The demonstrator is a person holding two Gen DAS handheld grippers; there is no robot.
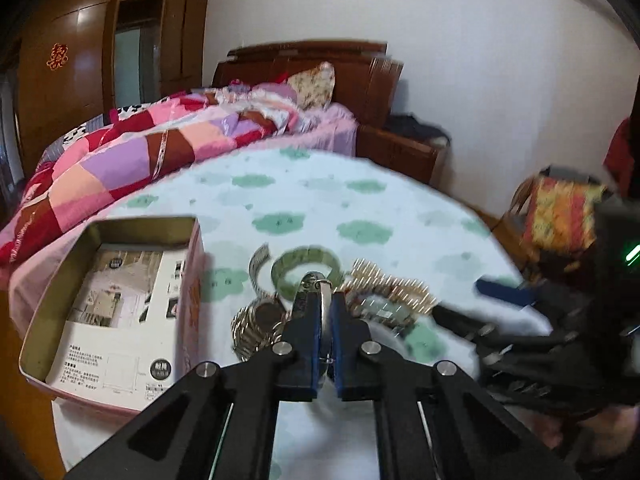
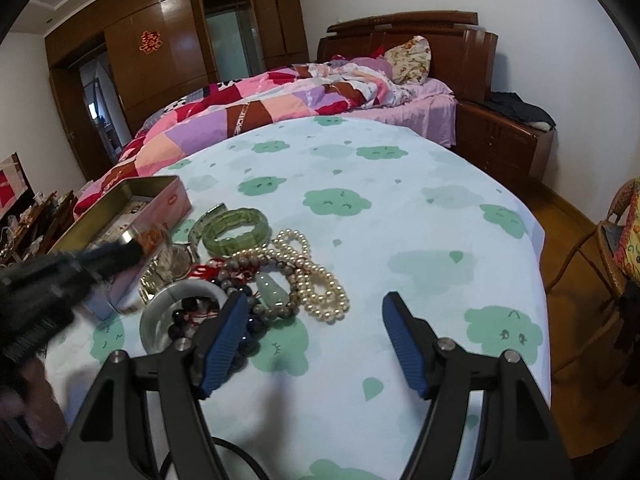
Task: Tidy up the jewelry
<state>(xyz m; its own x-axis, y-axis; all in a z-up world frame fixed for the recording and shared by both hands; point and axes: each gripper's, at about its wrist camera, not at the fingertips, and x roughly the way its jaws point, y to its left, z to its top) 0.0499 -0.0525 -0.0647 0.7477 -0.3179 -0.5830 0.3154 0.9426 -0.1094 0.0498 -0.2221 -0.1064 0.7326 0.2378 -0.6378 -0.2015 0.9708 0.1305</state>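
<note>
Left fingers (image 1: 326, 312) pinch a silver bangle (image 1: 325, 308) above the jewelry pile (image 2: 256, 264), mid-table; right fingers (image 2: 314, 340) are spread, empty. Tin box (image 1: 60, 264) at the left edge looks jewelry-free: sorting seems barely begun.

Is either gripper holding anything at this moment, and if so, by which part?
The left gripper is shut on a silver ring-shaped piece, pinched by its rim. The right gripper is open and holds nothing.
</note>
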